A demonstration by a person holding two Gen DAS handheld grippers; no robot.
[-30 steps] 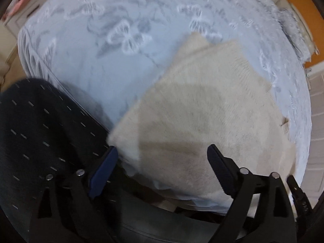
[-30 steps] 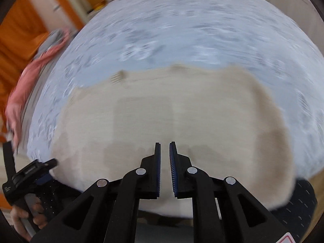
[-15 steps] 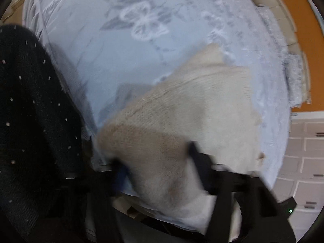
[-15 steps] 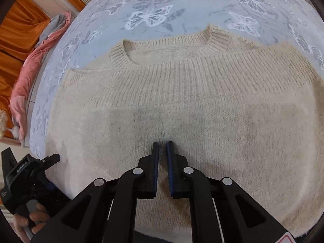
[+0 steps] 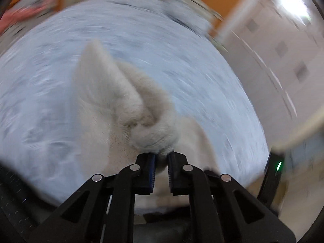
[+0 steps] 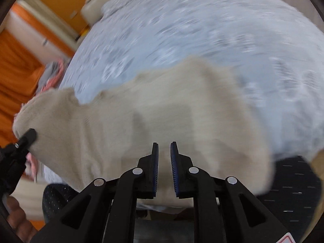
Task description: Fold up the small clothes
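Pinching sweater (image 5: pixel 121 105), L gripper (image 5: pixel 161 158) jaws.

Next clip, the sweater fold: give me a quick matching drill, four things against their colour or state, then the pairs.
Things:
1. left gripper
2. right gripper
3. sweater
4. bedspread

States:
A. pale blue with a white pattern
B. cream, one edge lifted
C. clamped on knit fabric
D. fingers nearly closed, nothing between them

Pairs: 1-C, 2-D, 3-B, 4-A
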